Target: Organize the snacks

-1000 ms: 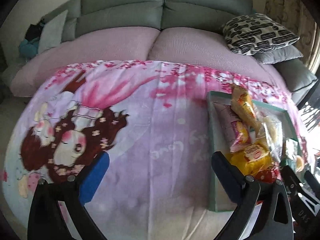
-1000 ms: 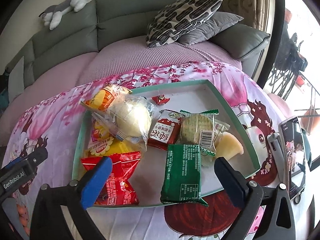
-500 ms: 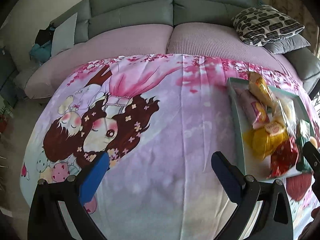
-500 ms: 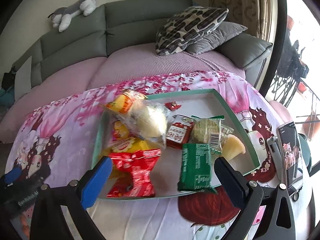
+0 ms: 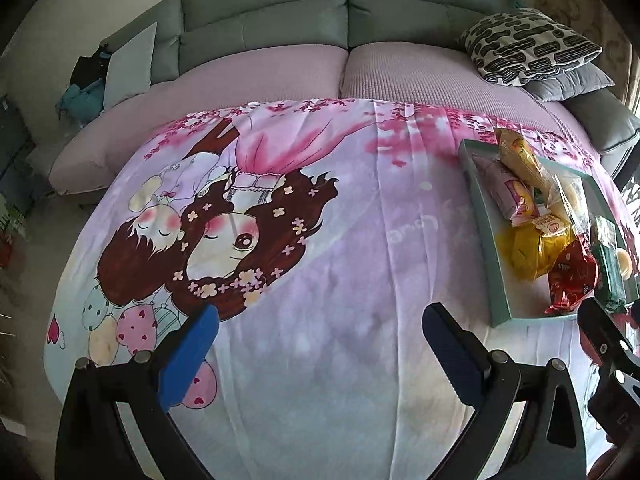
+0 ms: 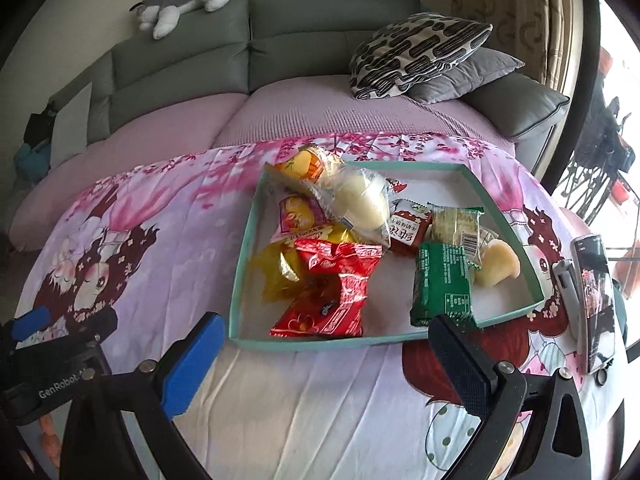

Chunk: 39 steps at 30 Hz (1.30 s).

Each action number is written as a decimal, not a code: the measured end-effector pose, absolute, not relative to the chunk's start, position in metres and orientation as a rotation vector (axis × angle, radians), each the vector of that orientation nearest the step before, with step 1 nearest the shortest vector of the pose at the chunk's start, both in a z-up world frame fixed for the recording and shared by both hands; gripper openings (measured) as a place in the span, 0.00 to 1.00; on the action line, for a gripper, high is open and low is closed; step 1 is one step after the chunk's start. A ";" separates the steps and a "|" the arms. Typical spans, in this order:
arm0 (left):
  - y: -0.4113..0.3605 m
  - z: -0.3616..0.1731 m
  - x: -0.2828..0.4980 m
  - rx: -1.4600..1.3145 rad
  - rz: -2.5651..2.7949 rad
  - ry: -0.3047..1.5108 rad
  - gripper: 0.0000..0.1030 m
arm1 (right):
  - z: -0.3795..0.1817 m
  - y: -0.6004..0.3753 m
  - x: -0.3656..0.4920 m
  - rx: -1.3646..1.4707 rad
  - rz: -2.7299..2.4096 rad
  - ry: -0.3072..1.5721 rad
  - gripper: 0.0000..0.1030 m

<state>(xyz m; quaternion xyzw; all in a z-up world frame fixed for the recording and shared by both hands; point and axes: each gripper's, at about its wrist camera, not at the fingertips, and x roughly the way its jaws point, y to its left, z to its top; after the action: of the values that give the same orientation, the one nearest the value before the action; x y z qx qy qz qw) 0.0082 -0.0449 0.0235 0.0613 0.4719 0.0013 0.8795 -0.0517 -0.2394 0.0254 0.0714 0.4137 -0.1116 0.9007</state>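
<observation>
A teal-rimmed tray [image 6: 240, 276] [image 5: 486, 240] lies on a pink cartoon-print cloth and holds several snack packs. Among them are a red wrapper [image 6: 336, 284] [image 5: 570, 276], a green pack [image 6: 442, 280] [image 5: 608, 264], a yellow bag [image 6: 276, 268] [image 5: 528, 250], a clear bag with a pale bun [image 6: 360, 204] and a small jelly cup [image 6: 496, 266]. My right gripper [image 6: 324, 336] hangs open just short of the tray's near rim, holding nothing. Open and empty too, my left gripper [image 5: 320, 328] hovers over bare cloth left of the tray. It also shows at the right wrist view's left edge [image 6: 32, 332].
A phone on a stand [image 6: 596, 300] sits right of the tray. Behind the cloth runs a grey sofa [image 6: 320, 36] with a pink cover, patterned and grey pillows [image 6: 416, 52] and a plush toy [image 6: 184, 0]. Bare cloth [image 5: 340, 260] spreads left of the tray.
Both grippers have pulled back and away from the tray, which now looks smaller and farther off. The left view has swung left. The snacks lie as before.
</observation>
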 end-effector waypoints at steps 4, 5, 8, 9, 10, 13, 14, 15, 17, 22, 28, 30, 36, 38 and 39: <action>-0.042 0.022 0.007 0.126 0.004 0.995 0.99 | 0.024 -0.234 -0.052 0.150 -0.229 0.861 1.00; -0.041 0.022 0.007 0.123 0.004 0.999 0.99 | 0.024 -0.233 -0.052 0.147 -0.227 0.862 1.00; -0.038 0.021 0.009 0.117 0.004 1.002 0.99 | 0.022 -0.230 -0.050 0.137 -0.222 0.866 1.00; -0.038 0.021 0.009 0.115 0.003 1.003 0.99 | 0.022 -0.230 -0.050 0.135 -0.220 0.869 1.00; -0.037 0.021 0.010 0.111 0.003 1.006 0.99 | 0.021 -0.230 -0.049 0.134 -0.218 0.870 1.00; -0.033 0.019 0.013 0.104 0.009 1.018 0.99 | 0.019 -0.228 -0.048 0.125 -0.215 0.875 1.00; -0.032 0.018 0.014 0.100 0.011 1.023 0.99 | 0.019 -0.228 -0.048 0.124 -0.216 0.876 1.00; -0.030 0.017 0.015 0.095 0.016 1.029 0.99 | 0.018 -0.229 -0.047 0.123 -0.216 0.877 1.00; -0.027 0.016 0.016 0.085 0.020 1.036 0.99 | 0.018 -0.229 -0.047 0.121 -0.219 0.879 1.00; -0.023 0.014 0.019 0.070 0.030 1.048 0.99 | 0.018 -0.229 -0.046 0.116 -0.220 0.881 1.00; -0.023 0.013 0.021 0.071 0.025 1.054 0.99 | 0.015 -0.227 -0.044 0.104 -0.216 0.893 1.00; -0.024 0.013 0.021 0.072 0.024 1.055 0.99 | 0.015 -0.227 -0.044 0.103 -0.216 0.893 1.00; -0.024 0.012 0.021 0.072 0.022 1.056 0.99 | 0.014 -0.228 -0.043 0.107 -0.217 0.892 1.00; -0.026 0.012 0.021 0.070 0.017 1.056 0.99 | 0.013 -0.228 -0.043 0.109 -0.218 0.895 1.00; -0.026 0.012 0.022 0.070 0.014 1.056 0.99 | 0.013 -0.229 -0.043 0.109 -0.218 0.895 1.00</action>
<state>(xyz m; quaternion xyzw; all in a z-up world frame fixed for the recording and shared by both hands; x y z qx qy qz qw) 0.0216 -0.0257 0.0124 0.0332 0.5036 0.0069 0.8633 -0.0429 -0.2287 0.0133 0.0526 0.4315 -0.1051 0.8944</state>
